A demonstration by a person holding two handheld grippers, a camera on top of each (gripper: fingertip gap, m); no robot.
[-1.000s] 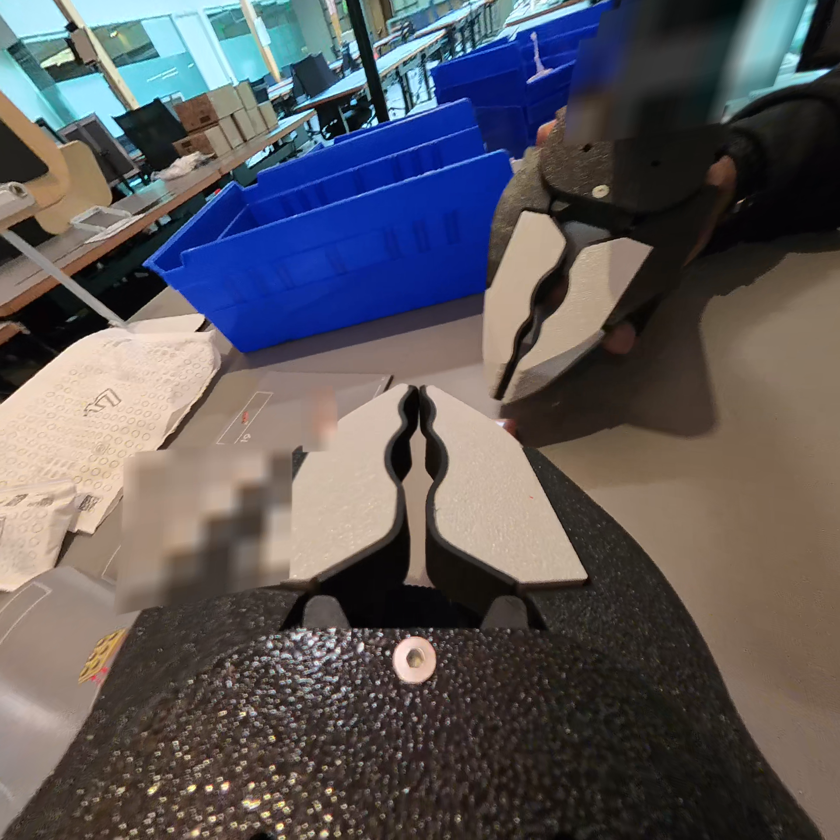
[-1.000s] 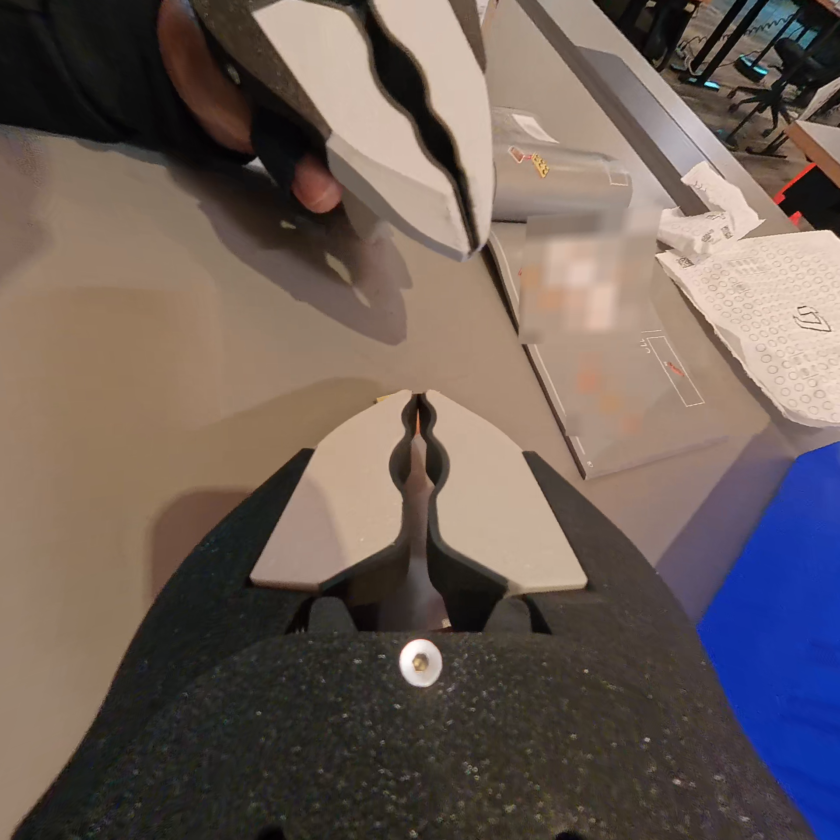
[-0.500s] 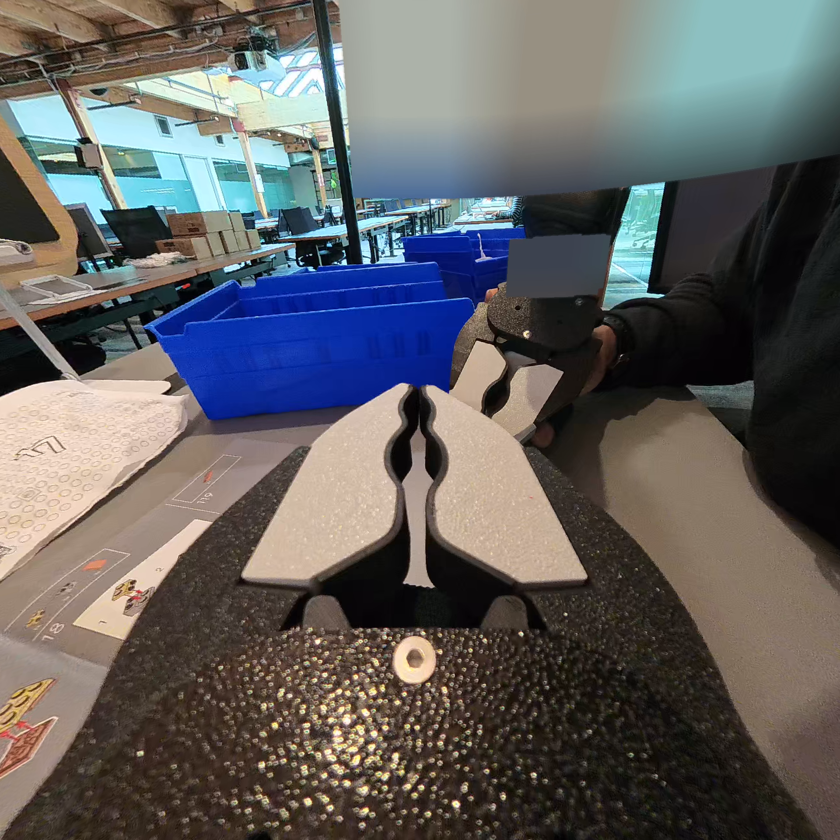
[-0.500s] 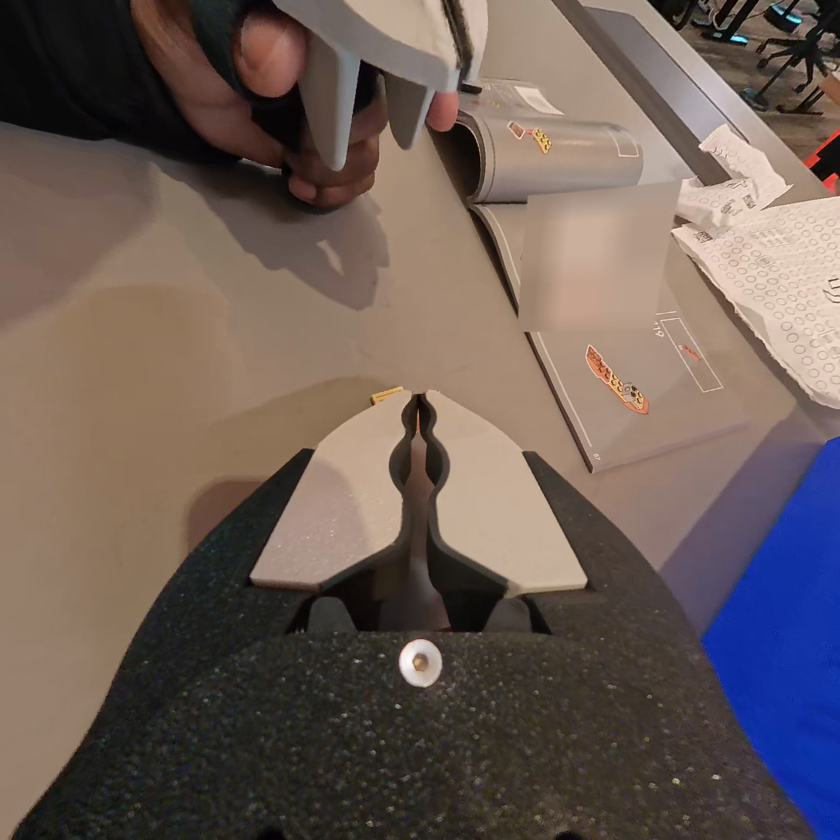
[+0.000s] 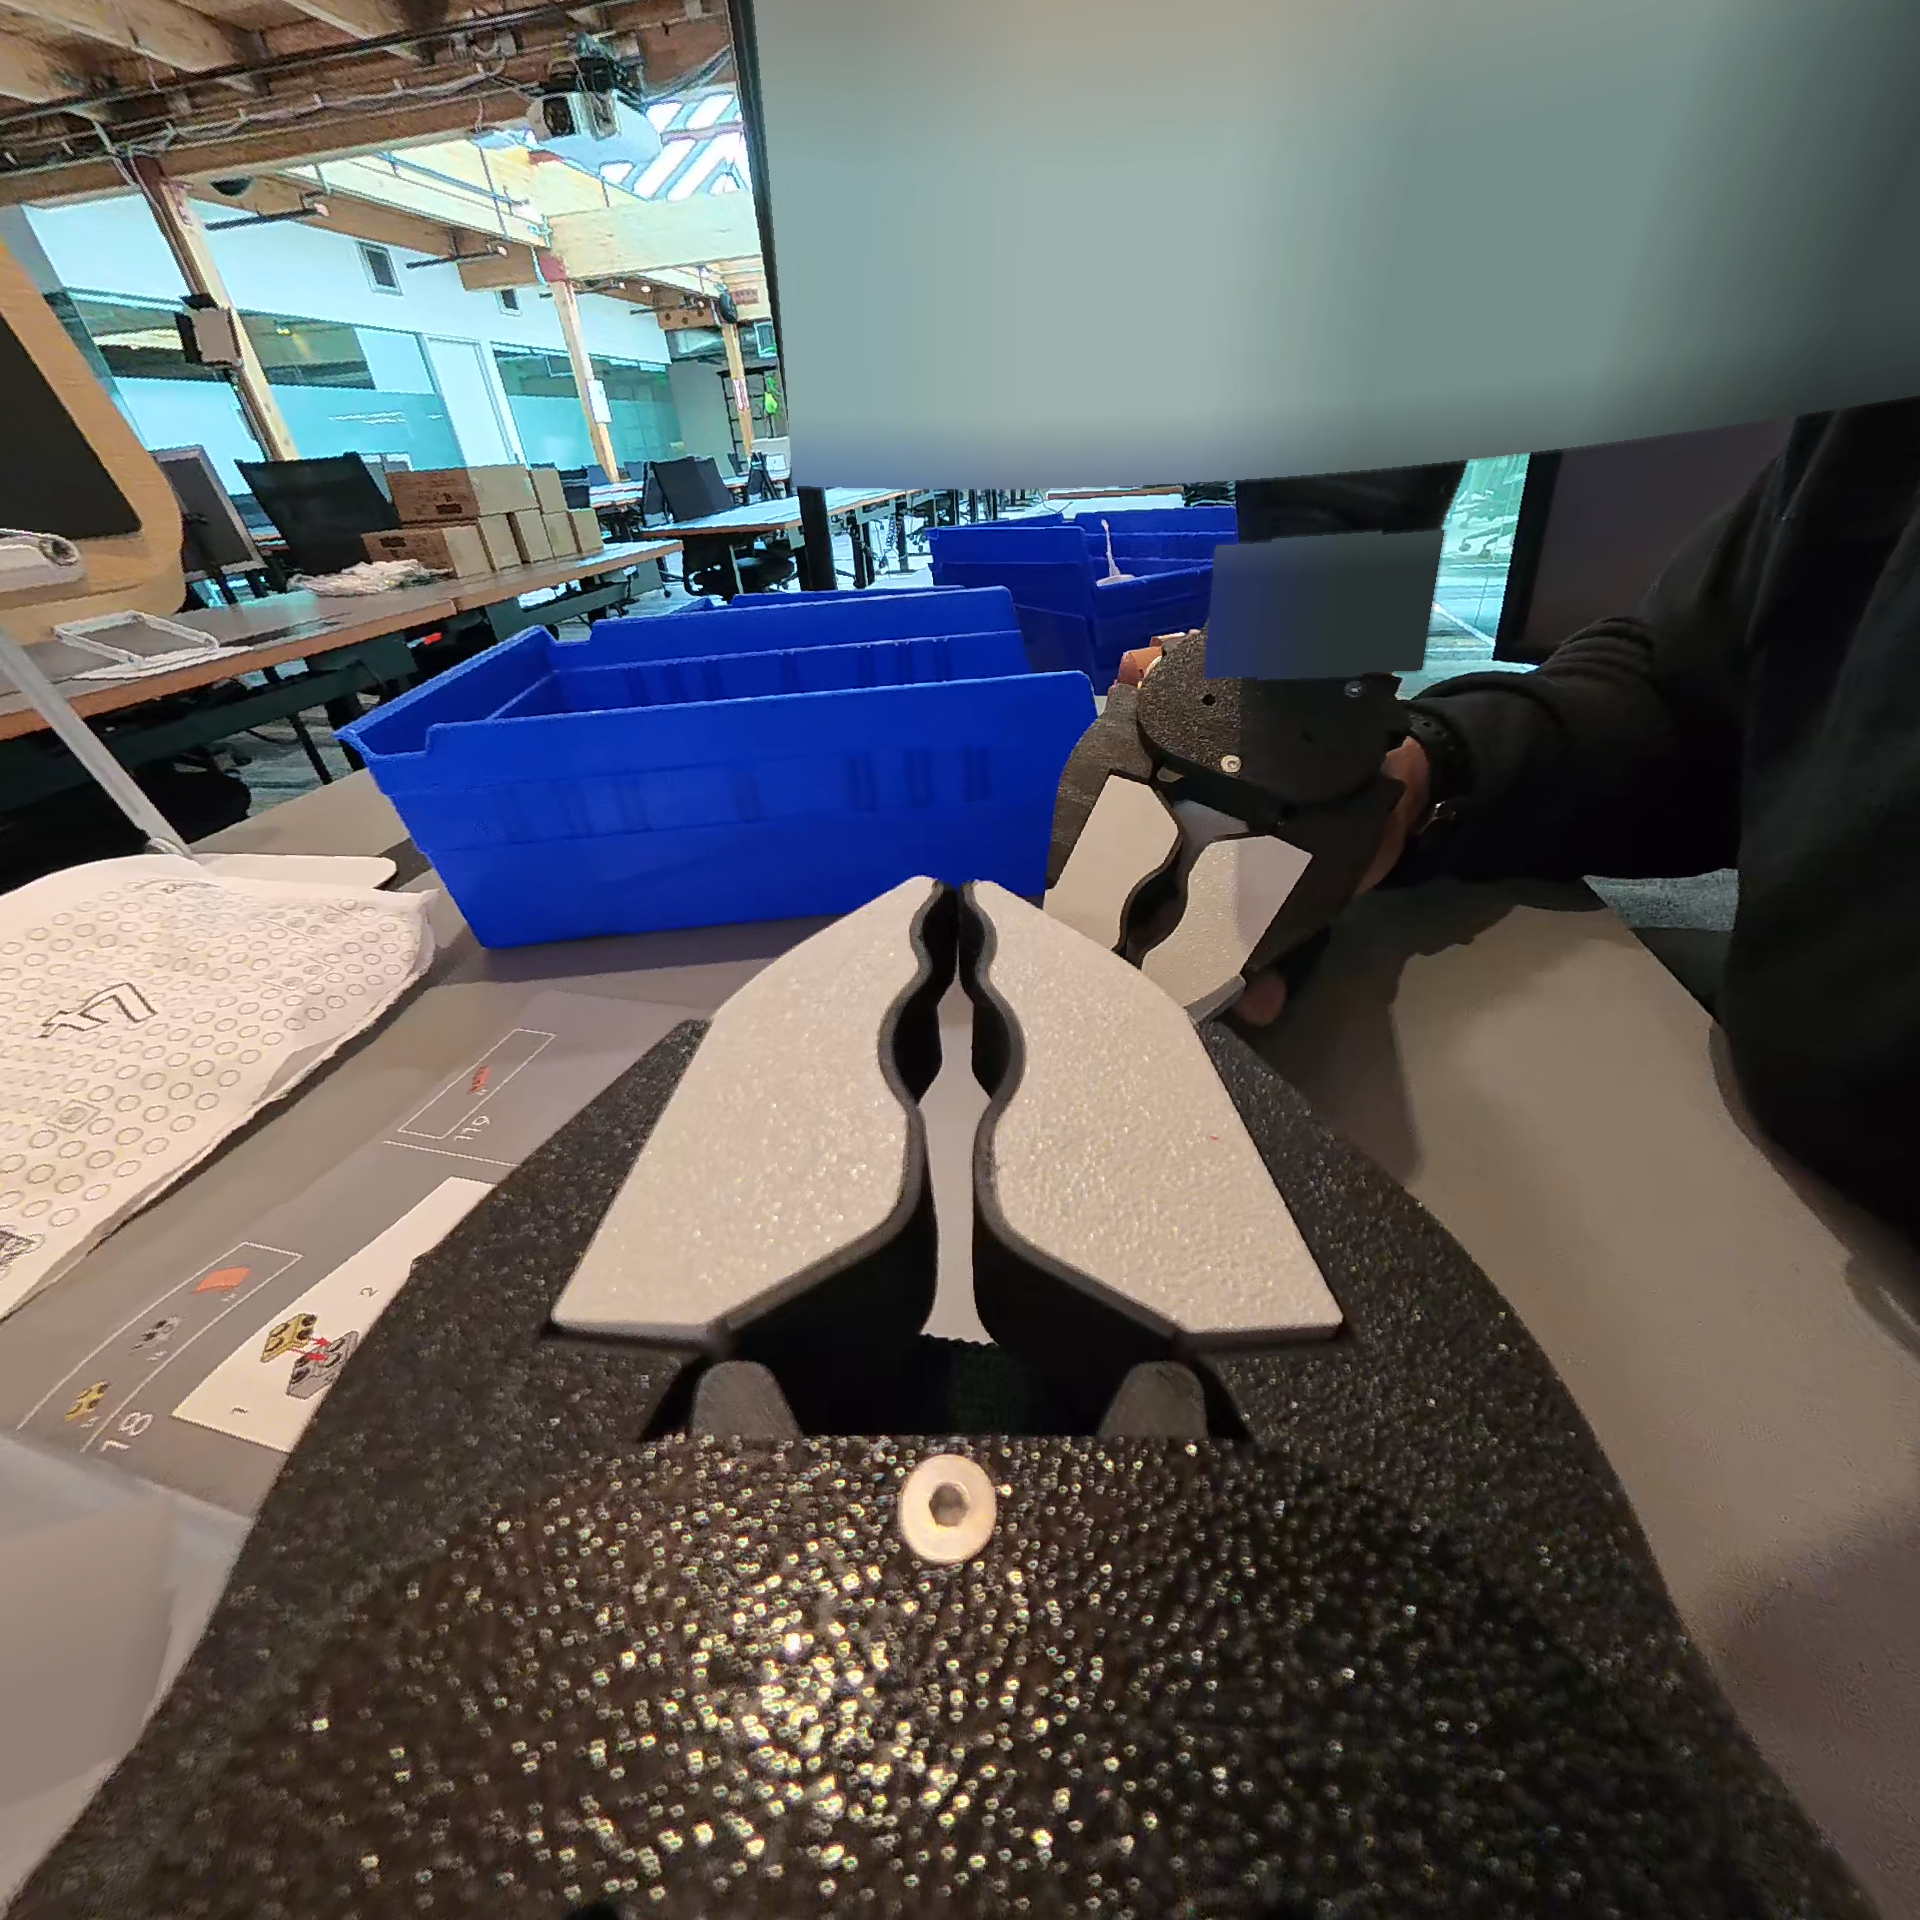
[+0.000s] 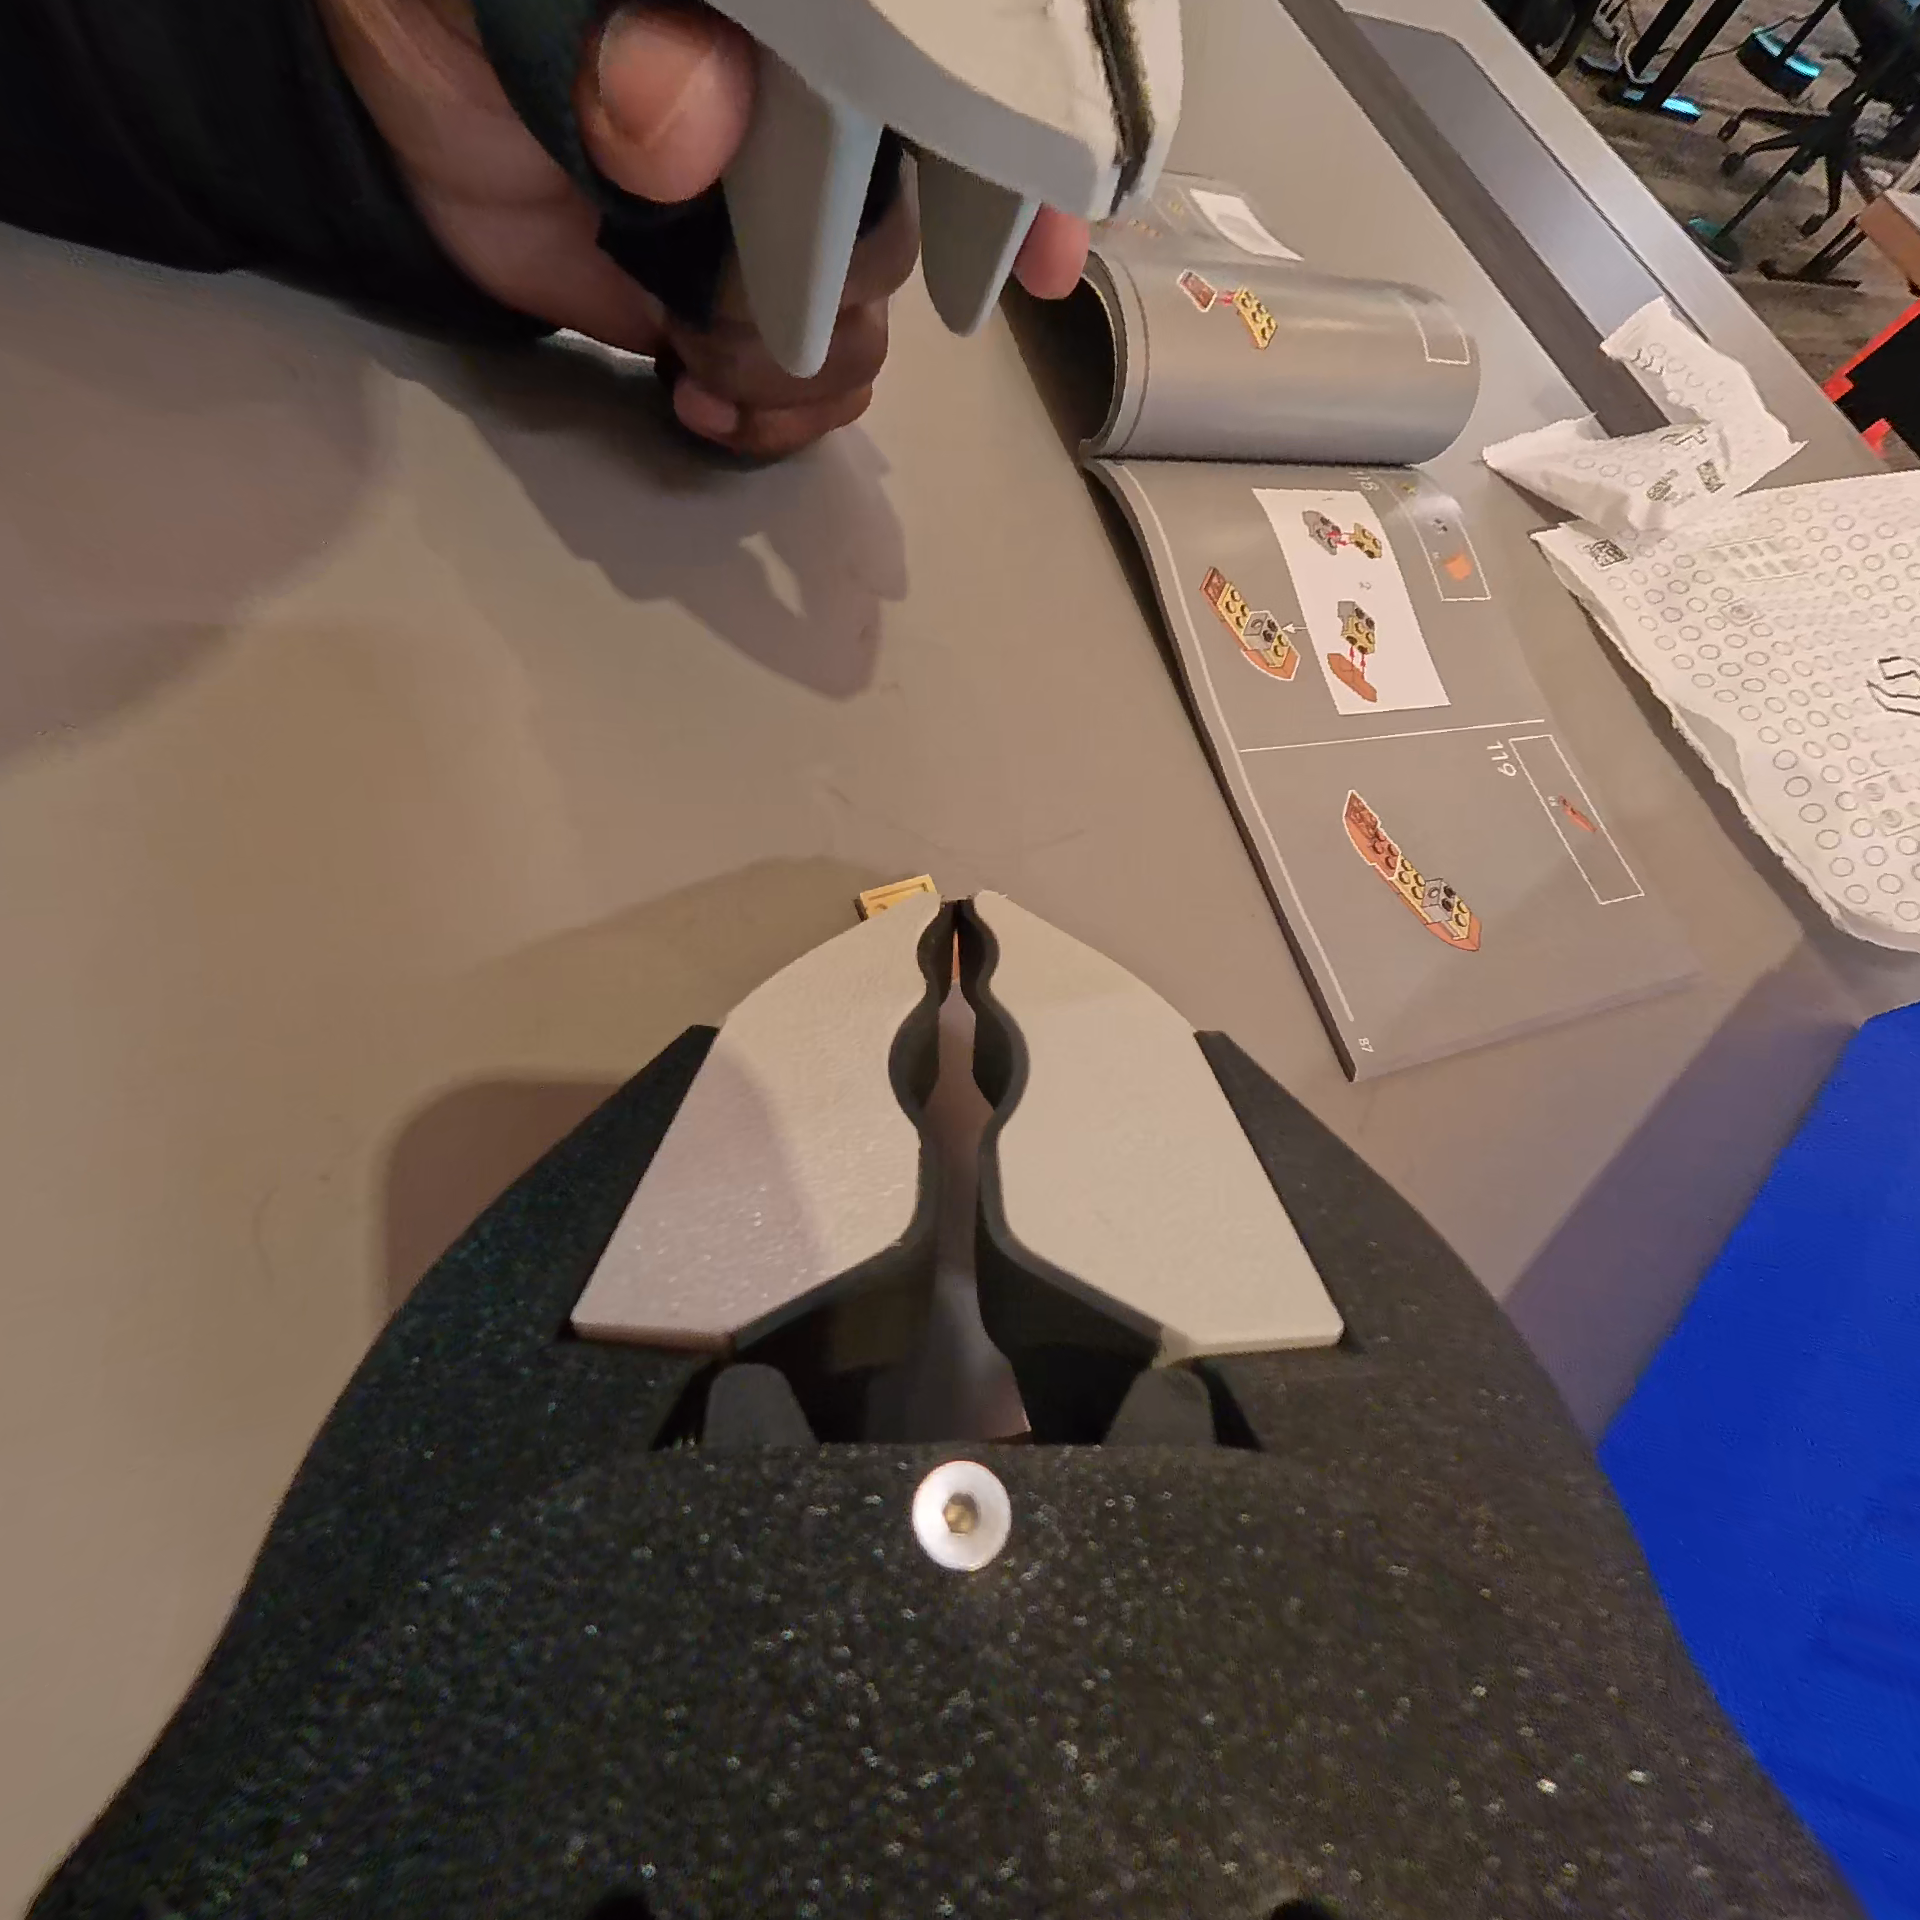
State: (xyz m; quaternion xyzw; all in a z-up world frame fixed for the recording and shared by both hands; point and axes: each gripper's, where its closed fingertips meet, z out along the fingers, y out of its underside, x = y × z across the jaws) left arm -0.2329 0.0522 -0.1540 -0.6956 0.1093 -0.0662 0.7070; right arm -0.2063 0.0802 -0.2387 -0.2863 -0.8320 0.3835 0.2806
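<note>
On the grey table point(image 6: 416, 727), just ahead of the right gripper point(image 6: 957, 906), lies a small tan building brick point(image 6: 896, 894), partly hidden behind the tip of that gripper's left finger. The right gripper's fingers are pressed together at the tips; a thin sliver of orange shows low in the slit between them, too small to tell what it is or whether it is pinched. Whether the tan brick touches the finger I cannot tell.

To the right of it lies an open instruction booklet point(image 6: 1434, 831) with grey pages and drawings of brick models, its upper pages curled over. Beyond the booklet are torn white paper bags point(image 6: 1766, 665) printed with small circles. A blue bin point(image 5: 727, 810) stands at the table's far side, and its blue edge shows at the lower right of the right wrist view.

The left gripper point(image 5: 957, 891) is raised above the table, its fingers closed tip to tip with nothing between them. A person's hand point(image 6: 644, 208), in a dark sleeve, grips it from behind.
</note>
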